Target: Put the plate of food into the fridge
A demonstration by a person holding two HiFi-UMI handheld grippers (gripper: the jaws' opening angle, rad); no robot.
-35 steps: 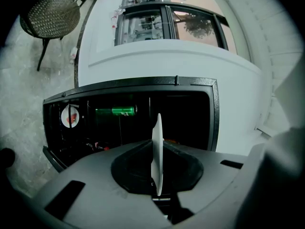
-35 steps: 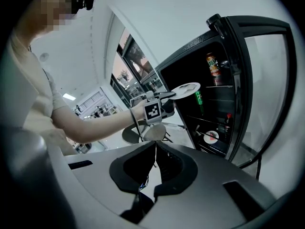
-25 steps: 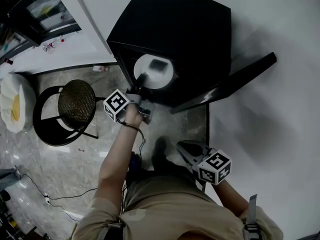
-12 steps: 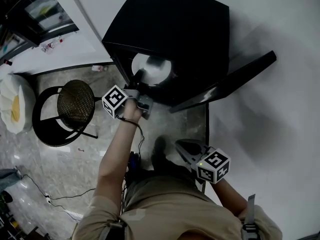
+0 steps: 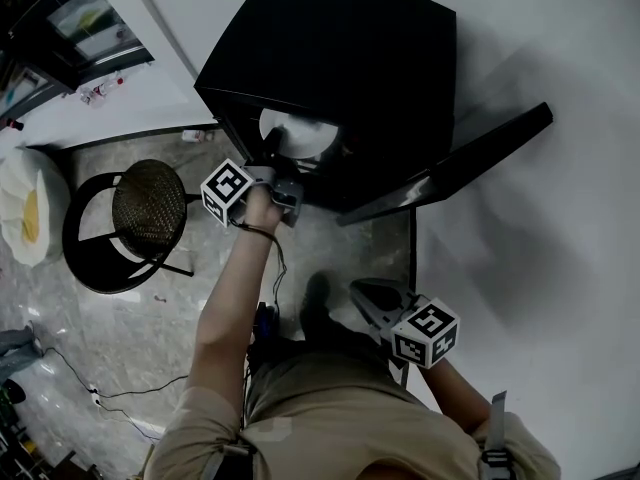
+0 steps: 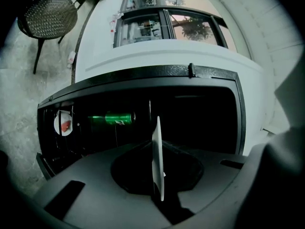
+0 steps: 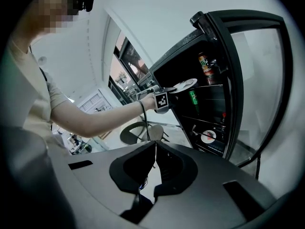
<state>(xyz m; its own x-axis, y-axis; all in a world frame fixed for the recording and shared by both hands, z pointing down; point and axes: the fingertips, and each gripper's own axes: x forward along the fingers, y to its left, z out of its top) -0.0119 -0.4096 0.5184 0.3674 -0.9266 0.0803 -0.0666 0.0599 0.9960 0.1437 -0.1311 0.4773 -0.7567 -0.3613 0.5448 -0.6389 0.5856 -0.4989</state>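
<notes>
The white plate [image 5: 298, 131] carries a dark piece of food and sits just inside the open black fridge [image 5: 340, 58]. My left gripper [image 5: 272, 158] is shut on the plate's near rim. In the left gripper view the plate [image 6: 157, 175] stands edge-on between the closed jaws of the left gripper [image 6: 153, 140], in front of the dark shelves. Low by the person's body, my right gripper [image 5: 358, 290] hangs shut and holds nothing. In the right gripper view its jaws [image 7: 156, 143] meet, and the plate [image 7: 185, 85] shows far off at the fridge's upper shelf.
The fridge door [image 5: 450, 168] stands open to the right. Inside are a green can [image 6: 118, 118] and a small plate with red food [image 6: 63, 124]. A round woven-seat chair [image 5: 150, 206] stands left of the fridge. Cables lie on the marble floor [image 5: 90, 388].
The left gripper has carried the plate further into the fridge; less of the plate shows beyond the top edge. The right gripper has stayed put.
</notes>
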